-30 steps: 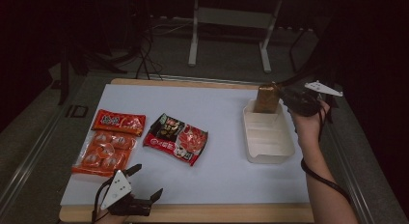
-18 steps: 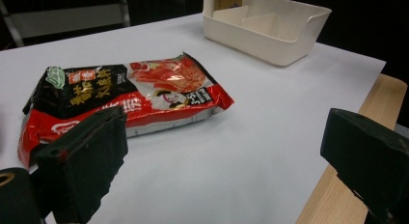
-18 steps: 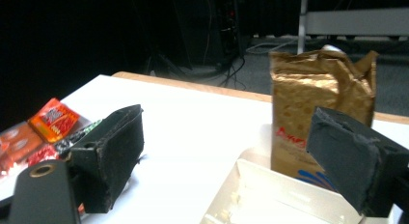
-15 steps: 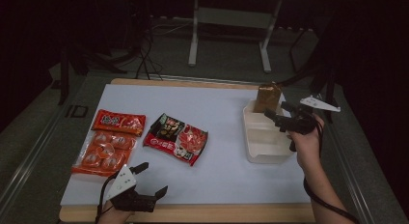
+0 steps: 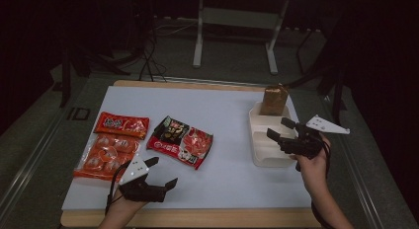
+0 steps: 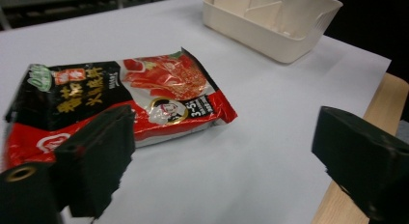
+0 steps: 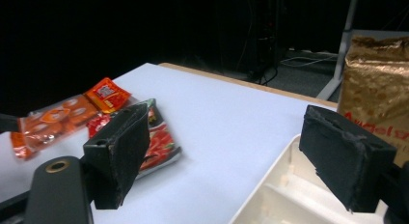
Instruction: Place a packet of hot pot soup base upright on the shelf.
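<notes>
A brown-gold bag (image 5: 274,100) (image 7: 375,96) stands upright in the far end of a white divided tray (image 5: 264,155) (image 7: 270,204) (image 6: 284,38). My right gripper (image 5: 278,129) (image 7: 231,156) hovers over the tray's near part, open and holding nothing; its jaws have just been closing a little. A red-and-black food packet (image 5: 180,141) (image 6: 140,91) (image 7: 161,142) lies flat mid-table. My left gripper (image 5: 163,172) (image 6: 226,161) sits near the front edge, just short of that packet. It is open and its jaws have just been closing slightly with nothing between them.
At the left lie a red-orange packet (image 5: 121,124) (image 7: 107,92) and a clear orange pack of round snacks (image 5: 104,155) (image 7: 53,119). The white table top (image 5: 222,110) ends in a wooden edge (image 5: 197,218). Dark floor, cables and a stand's legs lie beyond.
My right gripper has left the brown bag standing in the tray and drawn back toward the person. The left gripper has edged forward and up toward the red-and-black packet.
</notes>
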Tool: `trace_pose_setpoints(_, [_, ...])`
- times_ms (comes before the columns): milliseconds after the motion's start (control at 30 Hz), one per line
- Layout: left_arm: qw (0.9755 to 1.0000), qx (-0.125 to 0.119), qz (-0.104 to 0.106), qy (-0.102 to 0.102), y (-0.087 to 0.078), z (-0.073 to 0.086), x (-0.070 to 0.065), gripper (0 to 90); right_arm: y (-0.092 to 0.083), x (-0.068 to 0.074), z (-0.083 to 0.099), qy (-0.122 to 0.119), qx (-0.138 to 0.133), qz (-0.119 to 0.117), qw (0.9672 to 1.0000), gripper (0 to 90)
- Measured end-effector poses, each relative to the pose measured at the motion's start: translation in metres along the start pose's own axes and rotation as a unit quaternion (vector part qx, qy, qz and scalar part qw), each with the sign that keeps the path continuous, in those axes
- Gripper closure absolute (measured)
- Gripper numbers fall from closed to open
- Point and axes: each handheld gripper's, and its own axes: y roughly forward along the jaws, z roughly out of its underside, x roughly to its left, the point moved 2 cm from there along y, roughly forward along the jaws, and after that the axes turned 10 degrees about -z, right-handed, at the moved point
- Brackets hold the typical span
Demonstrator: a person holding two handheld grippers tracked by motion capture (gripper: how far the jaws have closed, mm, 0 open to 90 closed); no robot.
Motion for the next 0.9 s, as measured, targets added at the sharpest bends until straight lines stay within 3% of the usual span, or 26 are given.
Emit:
trace_pose_setpoints(167, [0.9998,0.012,-0.011,-0.006,0.013,-0.011,0.003,14.7,-0.008,0.017,0.005,-0.011,-0.009,-0.014,0.9998,14.2])
trace_pose_setpoints(200, [0.9996,0.015,-0.023,-0.002,0.016,-0.014,0.003,16.7,-0.01,0.02,0.006,-0.018,-0.008,-0.011,0.9997,14.2])
trace_pose_setpoints(300, [0.9995,0.023,-0.02,-0.003,0.023,-0.018,0.005,22.5,-0.012,0.027,0.01,-0.014,-0.008,-0.023,0.9996,13.7])
trace_pose_setpoints(433, [0.9994,0.03,-0.015,-0.005,0.034,-0.026,0.006,39.5,-0.014,0.035,0.016,-0.014,-0.006,-0.035,0.9993,13.7])
trace_pose_setpoints(533, [0.9992,0.036,-0.013,-0.006,0.044,-0.031,0.006,44.4,-0.014,0.038,0.018,-0.005,-0.012,-0.041,0.9991,13.7])
trace_pose_setpoints(633, [0.999,0.043,-0.015,-0.001,0.053,-0.036,0.005,57.5,-0.013,0.043,0.022,-0.007,-0.014,-0.049,0.9987,13.6])
trace_pose_setpoints(900, [0.9982,0.057,-0.017,0.009,0.08,-0.046,0.002,76.9,-0.011,0.045,0.023,-0.009,-0.02,-0.057,0.9981,13.5])
